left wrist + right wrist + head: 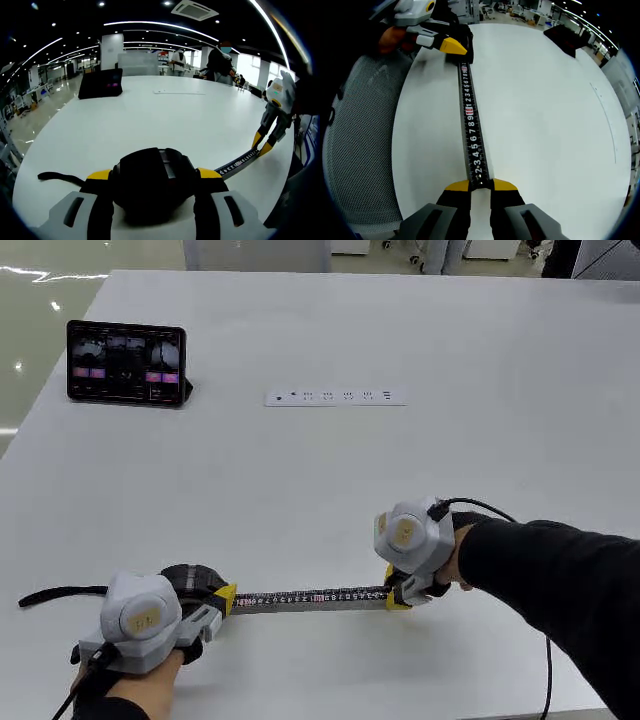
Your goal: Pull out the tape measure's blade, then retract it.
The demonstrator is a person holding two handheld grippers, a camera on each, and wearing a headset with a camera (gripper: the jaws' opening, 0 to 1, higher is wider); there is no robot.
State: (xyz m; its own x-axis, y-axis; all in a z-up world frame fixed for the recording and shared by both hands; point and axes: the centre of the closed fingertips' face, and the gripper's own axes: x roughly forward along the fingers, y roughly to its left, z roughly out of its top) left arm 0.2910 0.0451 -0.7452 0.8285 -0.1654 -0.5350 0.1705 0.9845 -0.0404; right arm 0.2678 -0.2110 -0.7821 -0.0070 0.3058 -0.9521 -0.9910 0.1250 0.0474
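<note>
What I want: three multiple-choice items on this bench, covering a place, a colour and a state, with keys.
1. Where on the white table does the dark flat tablet stand, in the head view? A near right; B far left; C between the grippers.
2. The tips of the left gripper and right gripper are: A red; B green; C yellow.
3. The dark numbered blade of the black tape measure is: A pulled out; B fully retracted; C snapped off.
B: it stands by the far left edge. C: both gripper views show yellow. A: it spans from case to right gripper.
</note>
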